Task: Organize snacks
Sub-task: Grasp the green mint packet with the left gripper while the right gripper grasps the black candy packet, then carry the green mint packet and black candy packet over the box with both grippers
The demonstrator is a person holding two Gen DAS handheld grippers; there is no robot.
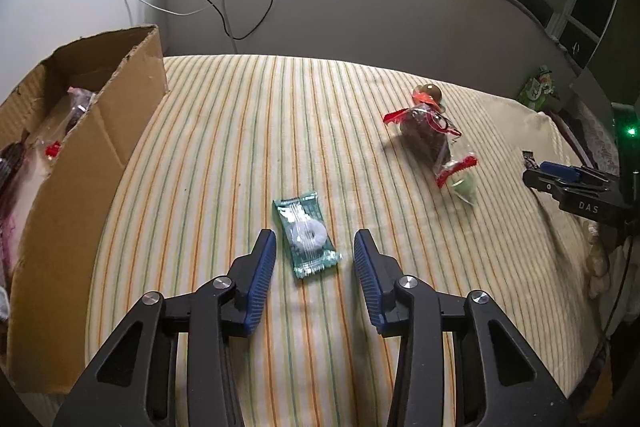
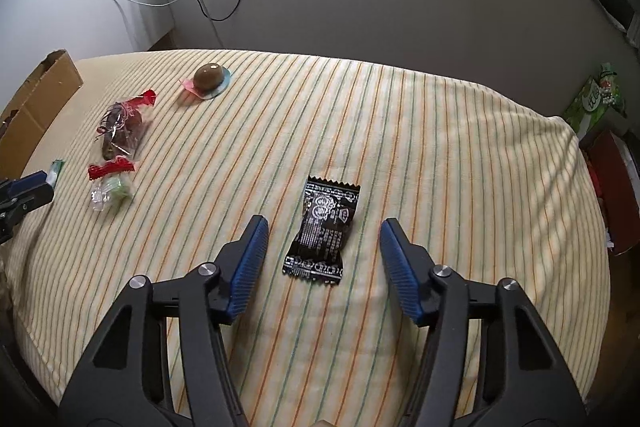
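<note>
Where stripes run, teal mint wrapper (white ring inside), black wrapper, both between spread claws.

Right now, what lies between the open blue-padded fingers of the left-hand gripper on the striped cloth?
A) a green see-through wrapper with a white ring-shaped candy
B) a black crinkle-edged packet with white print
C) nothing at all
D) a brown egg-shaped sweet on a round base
A: in the left wrist view, the green see-through wrapper with the white ring candy lies flat on the striped cloth between the left gripper and its open fingers.
</note>
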